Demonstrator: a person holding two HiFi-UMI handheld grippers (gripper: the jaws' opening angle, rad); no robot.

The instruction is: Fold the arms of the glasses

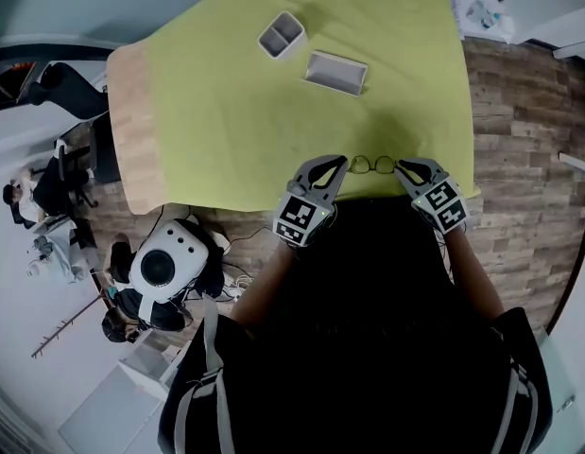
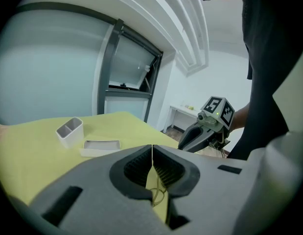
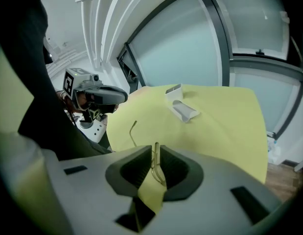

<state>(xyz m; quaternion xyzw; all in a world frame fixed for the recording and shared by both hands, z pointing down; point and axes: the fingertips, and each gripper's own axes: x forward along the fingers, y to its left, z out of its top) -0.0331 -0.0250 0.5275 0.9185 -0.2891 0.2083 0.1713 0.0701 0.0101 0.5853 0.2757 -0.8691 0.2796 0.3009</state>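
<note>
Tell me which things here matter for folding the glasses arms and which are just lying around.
In the job: glasses, left gripper, right gripper, both shut on them.
Lying about: divided box, flat tray, yellow cloth.

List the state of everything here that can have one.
glasses: held at both ends over the cloth's near edge; one arm sticks out, not folded.
left gripper: shut on the glasses.
right gripper: shut on the glasses.
divided holder: upright, looks empty.
tray: open side up, looks empty.
cloth: spread flat over the table.
</note>
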